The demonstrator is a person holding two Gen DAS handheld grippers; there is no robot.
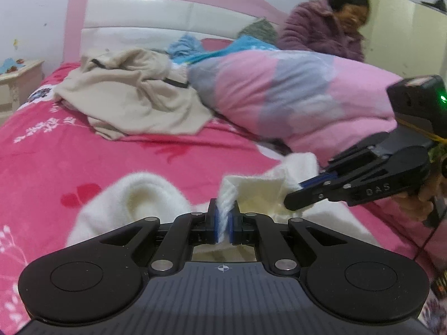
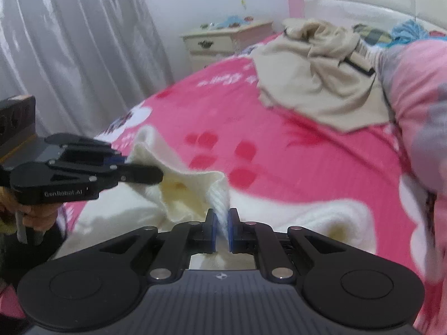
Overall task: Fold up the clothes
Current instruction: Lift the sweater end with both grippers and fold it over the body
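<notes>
A white fuzzy sweater (image 1: 134, 203) lies on the pink bed, lifted at its ribbed edge. My left gripper (image 1: 223, 223) is shut on that ribbed edge, which sticks up between the blue pads. My right gripper (image 1: 296, 198) comes in from the right and is shut on the same edge a little farther along. In the right wrist view my right gripper (image 2: 222, 230) pinches the white sweater (image 2: 190, 195), and my left gripper (image 2: 151, 174) holds it from the left. The cloth hangs stretched between the two.
A crumpled beige garment (image 1: 134, 97) lies farther back on the pink sheet (image 1: 56, 167). A pink and grey duvet (image 1: 293, 92) is heaped at the right. A person in a purple coat (image 1: 324, 25) sits behind it. A cream nightstand (image 2: 223, 42) stands beside the bed.
</notes>
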